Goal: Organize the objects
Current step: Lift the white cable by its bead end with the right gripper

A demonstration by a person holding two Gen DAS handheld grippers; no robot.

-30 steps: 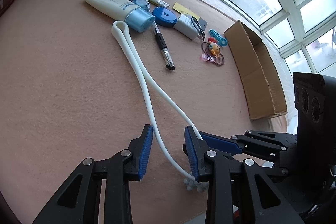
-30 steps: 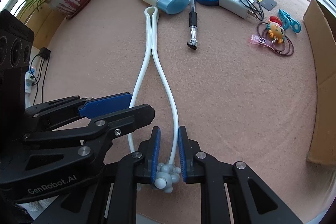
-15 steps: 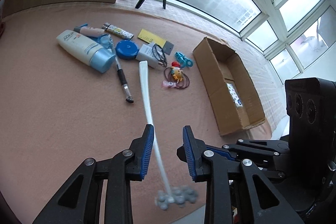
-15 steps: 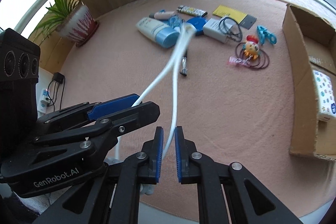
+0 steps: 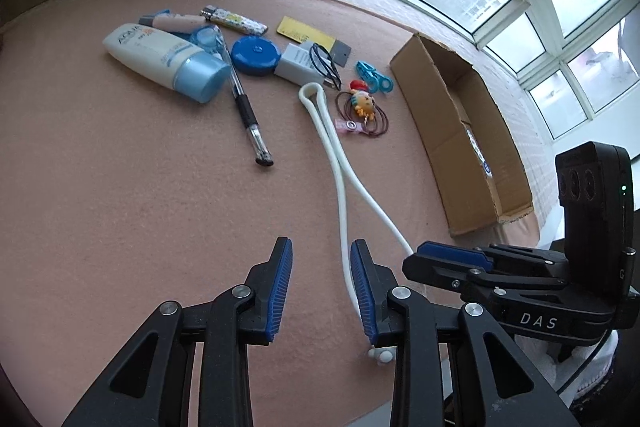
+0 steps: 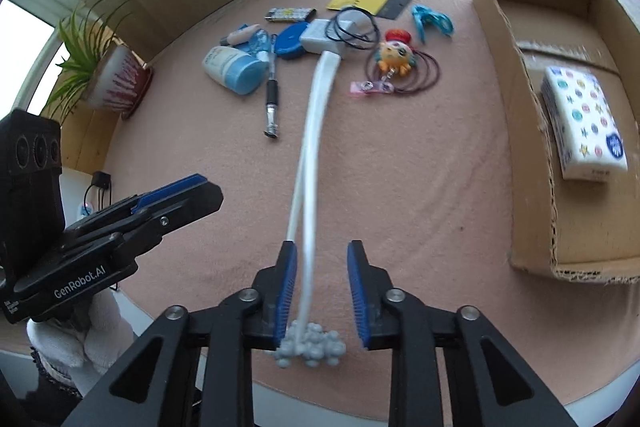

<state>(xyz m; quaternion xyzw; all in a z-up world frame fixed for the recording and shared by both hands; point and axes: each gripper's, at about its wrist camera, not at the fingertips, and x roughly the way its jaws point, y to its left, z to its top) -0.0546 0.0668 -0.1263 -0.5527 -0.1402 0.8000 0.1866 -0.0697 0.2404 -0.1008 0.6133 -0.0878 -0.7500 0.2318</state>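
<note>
A long white looped massager (image 6: 312, 131) with a knobbly grey end (image 6: 310, 345) lies between the wide-apart jaws of my right gripper (image 6: 320, 295), which is open; whether it touches the pads is unclear. It also shows in the left wrist view (image 5: 340, 171), its loop end near the charger. My left gripper (image 5: 320, 287) is open and empty just left of the massager's strands. An open cardboard box (image 6: 532, 155) at the right holds a white dotted tissue pack (image 6: 582, 123).
On the pink mat lie a lotion tube (image 5: 164, 61), a pen (image 5: 244, 103), a blue round case (image 5: 254, 55), a white charger (image 5: 298, 61), a lighter (image 5: 234, 21), a yellow card (image 5: 304, 33), a cartoon badge with hair ties (image 5: 362, 107) and a teal clip (image 5: 374, 75). A potted plant (image 6: 108, 71) stands left.
My right gripper has opened; it was shut on the massager. Both grippers and the massager moved right, toward the box. The loop end now sits by the charger.
</note>
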